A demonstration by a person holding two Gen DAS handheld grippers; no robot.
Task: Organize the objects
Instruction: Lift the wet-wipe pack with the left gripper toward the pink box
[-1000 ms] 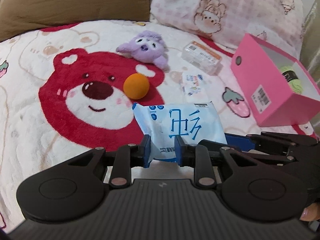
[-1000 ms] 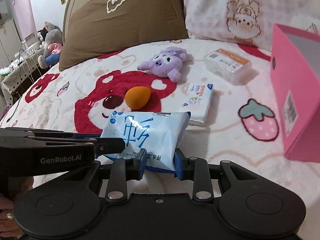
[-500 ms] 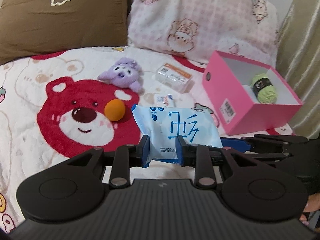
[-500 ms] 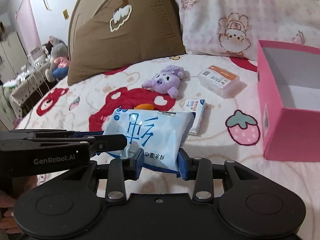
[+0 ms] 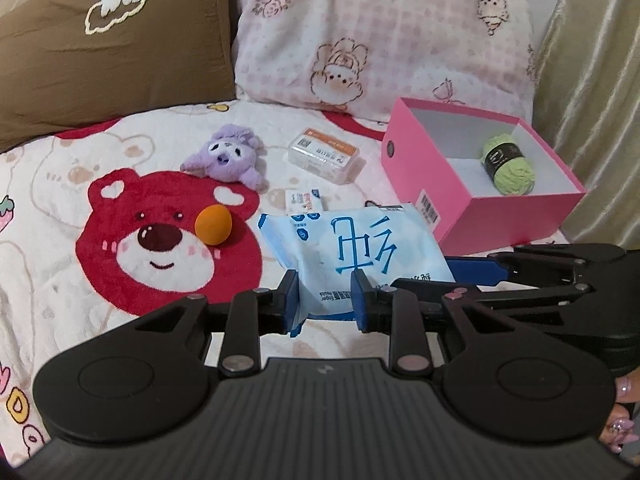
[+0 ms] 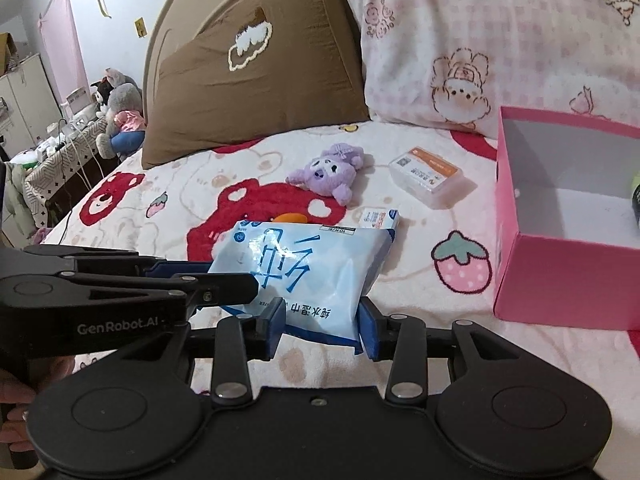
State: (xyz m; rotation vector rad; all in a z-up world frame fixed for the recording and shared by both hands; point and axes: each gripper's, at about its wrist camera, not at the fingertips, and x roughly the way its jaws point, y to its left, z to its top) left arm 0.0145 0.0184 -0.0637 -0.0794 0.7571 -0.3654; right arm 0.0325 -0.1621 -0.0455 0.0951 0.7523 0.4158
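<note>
Wet-wipe pack [image 5: 352, 256] is clamped at its near edge by both the left gripper [image 5: 326, 300] and the right gripper [image 6: 322, 326], each narrowed onto the pack; versus a second ago it has risen clear of the blanket [image 5: 48, 208]. Pink box [image 5: 476, 184], already holding a green yarn ball [image 5: 508, 164], now sits ahead and right of the left gripper with its opening visible. Judgement: carry under way, drop into the box likely next.

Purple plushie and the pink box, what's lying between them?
A clear plastic case with an orange label lies between the purple plushie and pink box, in the left wrist view.
</note>
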